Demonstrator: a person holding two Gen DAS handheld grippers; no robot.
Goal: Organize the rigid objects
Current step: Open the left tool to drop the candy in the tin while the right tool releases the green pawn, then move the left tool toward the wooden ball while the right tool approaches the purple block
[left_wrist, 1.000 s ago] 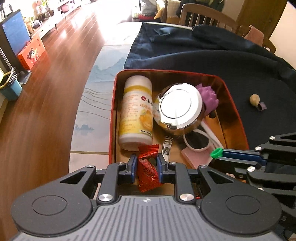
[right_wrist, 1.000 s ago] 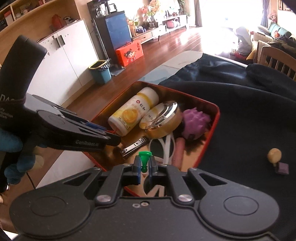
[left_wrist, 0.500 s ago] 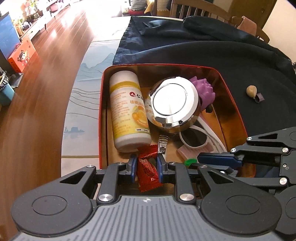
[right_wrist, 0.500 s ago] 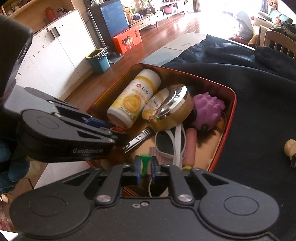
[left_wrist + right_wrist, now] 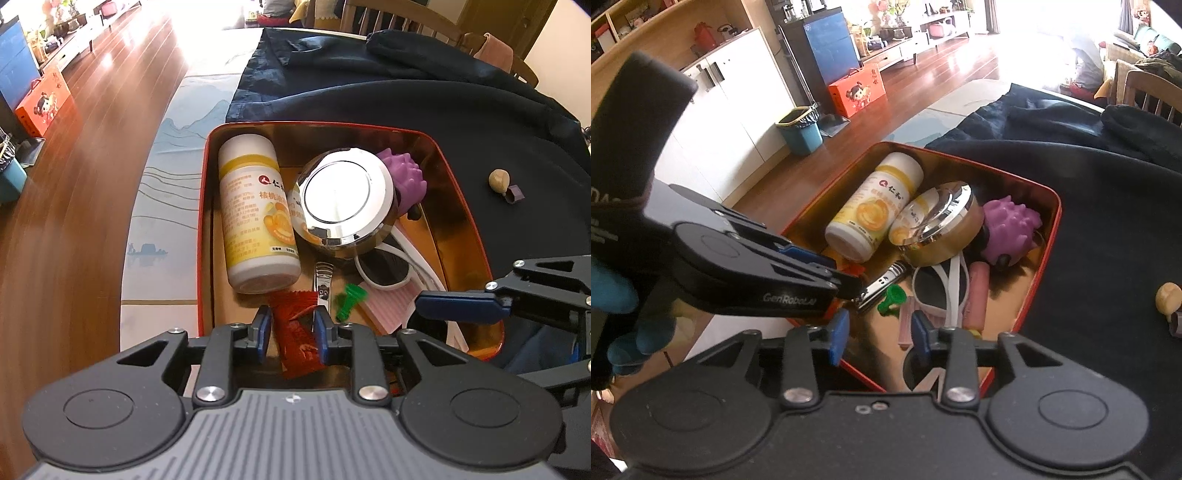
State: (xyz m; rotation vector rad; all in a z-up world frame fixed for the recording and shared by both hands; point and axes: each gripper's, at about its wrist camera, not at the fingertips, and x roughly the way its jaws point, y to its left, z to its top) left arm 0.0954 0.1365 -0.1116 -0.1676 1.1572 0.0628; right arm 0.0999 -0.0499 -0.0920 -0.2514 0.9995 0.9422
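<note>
Both hand-held grippers hang over the near end of the red tin [image 5: 458, 192], which sits on the dark-clothed table [image 5: 480, 122], and this is a double release: the right hand-held gripper [image 5: 881, 330] has its jaws opening with nothing between them, and the green peg [image 5: 892, 299] it carried a second ago now lies in the tin, beside the nail clipper [image 5: 882, 284] and the pink block [image 5: 388, 304]. The left hand-held gripper [image 5: 291, 326] is opening too, yet the red sachet [image 5: 295, 341] stands between its jaws; from here I cannot tell whether the pads have let go, though it looks lightly pinched. A second ago that sachet was clamped tight. The sachet looks light and crinkly, likely to slide on foil, so the flat middle is the place to pinch it. The peg seems hard, tiny and prone to roll; take it across the head. The white bottle [image 5: 255, 218] and chrome-lidded jar [image 5: 345, 201] look rigid and slick, best gripped across the body. Out on the cloth a beige knob [image 5: 498, 180] and small purple piece [image 5: 514, 194] wait, touching each other, well apart from the tin
</note>
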